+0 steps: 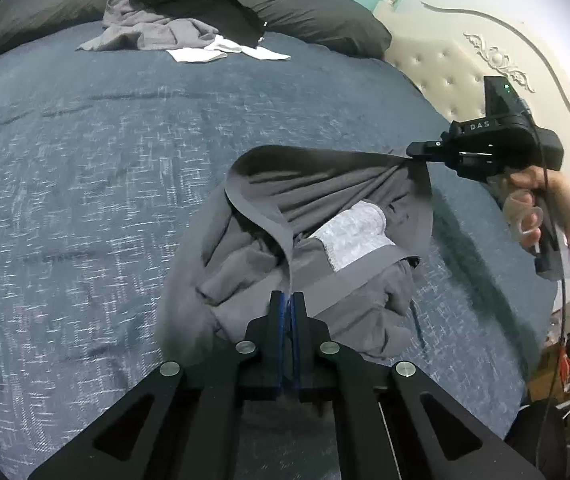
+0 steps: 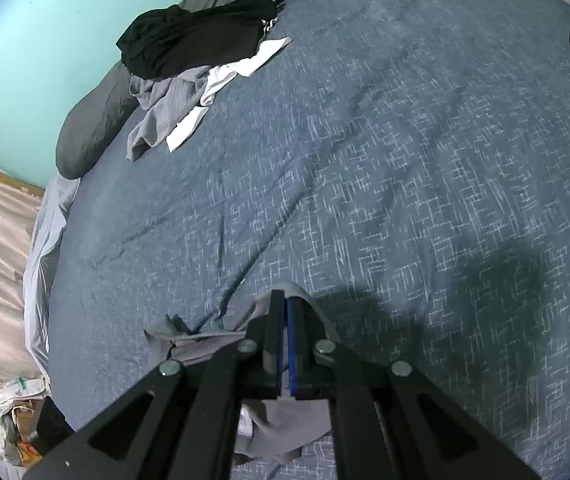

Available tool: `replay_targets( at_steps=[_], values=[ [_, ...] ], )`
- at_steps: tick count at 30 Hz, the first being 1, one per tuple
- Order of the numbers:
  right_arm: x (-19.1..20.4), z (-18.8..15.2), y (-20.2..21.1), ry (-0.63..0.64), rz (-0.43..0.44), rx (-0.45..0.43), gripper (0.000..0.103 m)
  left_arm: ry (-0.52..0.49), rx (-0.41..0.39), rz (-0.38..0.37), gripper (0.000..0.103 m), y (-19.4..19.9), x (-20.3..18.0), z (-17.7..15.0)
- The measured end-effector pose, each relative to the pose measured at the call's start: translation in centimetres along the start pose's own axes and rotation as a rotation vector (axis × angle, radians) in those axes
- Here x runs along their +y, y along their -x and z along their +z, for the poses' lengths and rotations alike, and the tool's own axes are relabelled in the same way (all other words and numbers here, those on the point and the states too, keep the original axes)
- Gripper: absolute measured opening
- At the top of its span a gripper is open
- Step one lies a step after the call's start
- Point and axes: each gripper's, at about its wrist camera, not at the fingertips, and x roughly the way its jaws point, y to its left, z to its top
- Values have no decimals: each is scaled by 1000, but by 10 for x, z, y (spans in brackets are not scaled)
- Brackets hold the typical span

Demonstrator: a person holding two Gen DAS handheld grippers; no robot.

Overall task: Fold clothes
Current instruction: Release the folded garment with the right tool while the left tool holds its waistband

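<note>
1. Grey fabric is what both of my tools have hold of: the garment [image 1: 325, 216] hangs between them above the bedspread [image 1: 105, 160], its waistband pulled into an open loop and a white label [image 1: 351, 232] showing inside.
2. My left gripper [image 1: 288, 300] is clenched on a thin edge of the waistband at 6 o'clock in its own view. That bite looks shallow, so a hard pull could slip the hem out.
3. My right gripper [image 1: 415, 149] sits at 3 o'clock in the left view, pinched on a bunched corner of cloth. In its own view [image 2: 287, 308] the jaws are tight together with grey fabric spilling out on both sides.
4. Most of the garment sags in a crumpled heap below the waistband at 5 o'clock. If I lay it down like this, I judge the folds underneath will get trapped and the fold will come out lumpy.
5. Uneven height between my hands would twist the waistband, so the legs would land skewed.
6. Other clothes, the pile [image 1: 173, 20] at 12 o'clock by the pillows [image 1: 317, 16], lie well apart, so snagging them seems unlikely.
</note>
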Motion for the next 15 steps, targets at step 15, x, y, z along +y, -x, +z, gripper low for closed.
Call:
replay_targets(
  at_steps=[15],
  values=[
    [-12,-4,0,-16,28,8,1,30,-19,82,2,1,16,16]
  ],
)
